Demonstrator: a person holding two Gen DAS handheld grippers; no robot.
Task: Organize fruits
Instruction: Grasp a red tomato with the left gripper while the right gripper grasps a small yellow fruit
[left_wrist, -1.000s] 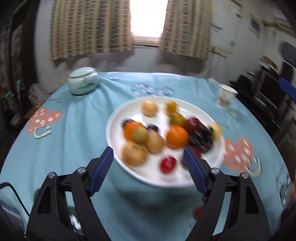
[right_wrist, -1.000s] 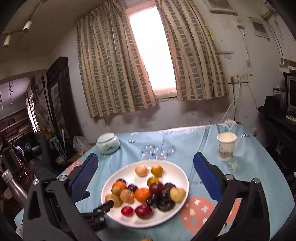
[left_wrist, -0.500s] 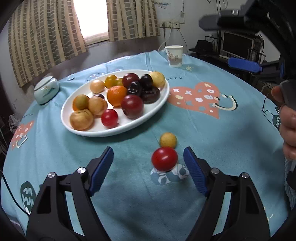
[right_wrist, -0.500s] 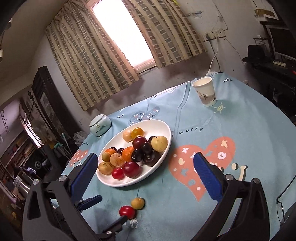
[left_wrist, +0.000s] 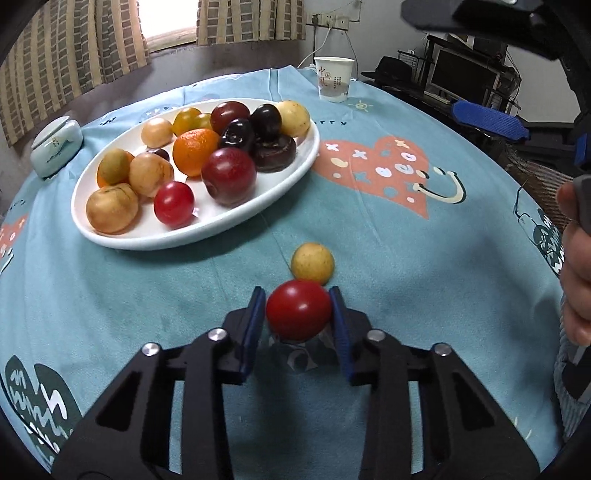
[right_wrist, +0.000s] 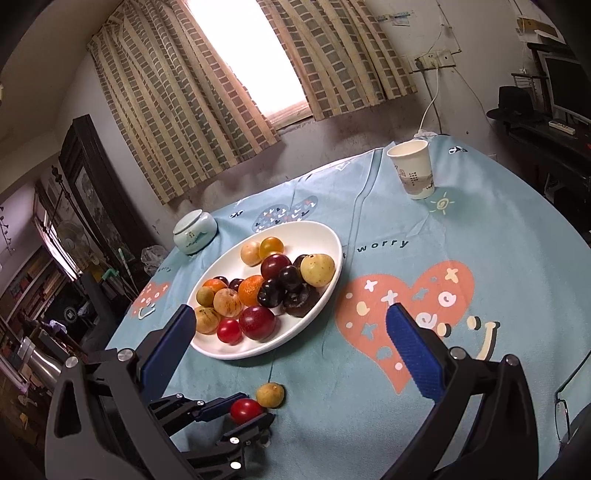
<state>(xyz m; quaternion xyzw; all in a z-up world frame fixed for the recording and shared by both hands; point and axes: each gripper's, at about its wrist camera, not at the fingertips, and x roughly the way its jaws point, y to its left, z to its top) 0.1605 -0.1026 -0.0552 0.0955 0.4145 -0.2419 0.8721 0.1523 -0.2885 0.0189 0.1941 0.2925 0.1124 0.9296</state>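
Observation:
A red tomato lies on the blue tablecloth, off the plate. My left gripper is closing on it, and both blue pads touch its sides. A small yellow fruit lies just beyond the tomato, touching it or nearly so. The right wrist view shows the same grip low down: the left gripper, the tomato and the yellow fruit. My right gripper hangs open above the table with nothing between its fingers. The white oval plate holds several fruits.
A paper cup stands at the table's far edge. A pale lidded jar sits at the far left beyond the plate. A person's hand shows at the right edge. A desk with a monitor stands behind the table.
My left gripper swung from over the plate down to the loose tomato and shut its wide jaws on it. The right gripper sank and tilted toward the table, still open.

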